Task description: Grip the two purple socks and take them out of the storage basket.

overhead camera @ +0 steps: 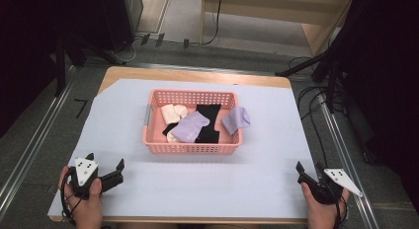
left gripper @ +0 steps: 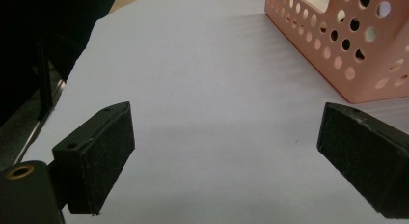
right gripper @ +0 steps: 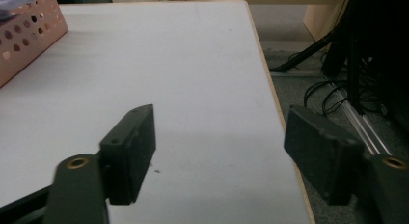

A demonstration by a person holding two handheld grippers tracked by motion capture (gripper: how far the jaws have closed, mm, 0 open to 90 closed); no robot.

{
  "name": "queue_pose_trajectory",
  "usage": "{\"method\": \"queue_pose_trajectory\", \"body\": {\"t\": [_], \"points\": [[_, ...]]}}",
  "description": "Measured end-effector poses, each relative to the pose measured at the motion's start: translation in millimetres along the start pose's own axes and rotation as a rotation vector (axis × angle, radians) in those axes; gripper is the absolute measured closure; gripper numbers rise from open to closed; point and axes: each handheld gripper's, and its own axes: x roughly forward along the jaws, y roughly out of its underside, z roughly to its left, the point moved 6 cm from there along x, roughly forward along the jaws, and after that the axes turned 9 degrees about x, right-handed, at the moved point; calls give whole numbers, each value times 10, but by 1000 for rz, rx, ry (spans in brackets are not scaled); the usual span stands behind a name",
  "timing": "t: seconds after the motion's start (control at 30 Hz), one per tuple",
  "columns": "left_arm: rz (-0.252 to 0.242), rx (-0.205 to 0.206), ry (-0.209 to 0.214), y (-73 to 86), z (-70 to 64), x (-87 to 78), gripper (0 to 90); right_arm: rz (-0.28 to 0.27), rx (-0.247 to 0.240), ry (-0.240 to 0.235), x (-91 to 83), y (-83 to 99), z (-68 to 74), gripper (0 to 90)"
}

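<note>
Both tongs apart w/ nothing held: left tongs (overhead camera: 104,166) & right tongs (overhead camera: 310,171) at bench (overhead camera: 197,189) corners; pink basket (overhead camera: 192,147) between.

basket (overhead camera: 192,146) mid-table (overhead camera: 148,189), socks (overhead camera: 190,126) inside, hand-held grippers at near corners

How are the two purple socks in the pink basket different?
The purple sock in the middle lies inside the pink basket, on top of a black sock. The purple sock on the right drapes over the basket's right rim and looks smaller. Both are the same pale purple and crumpled.
</note>
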Motion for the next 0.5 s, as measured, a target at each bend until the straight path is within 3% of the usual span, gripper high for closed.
{"method": "queue_pose_trajectory", "body": {"t": [0.07,0.1,0.2,0.37,0.5], "points": [[-2,0,-5,0,0,0,68,-15,1,-5,-10,-7,2,401],[-2,0,-5,0,0,0,68,-15,1,-5,-10,-7,2,401],[-1,0,0,0,-1,3,68,-33,0,-3,-35,-7,50,552],[-5,-33,12,4,30,-4,68,-59,13,-53,-46,-45,168,568],[-8,-30,13,4,26,-7,68,-73,15,-82,-48,-118,315,571]]}}
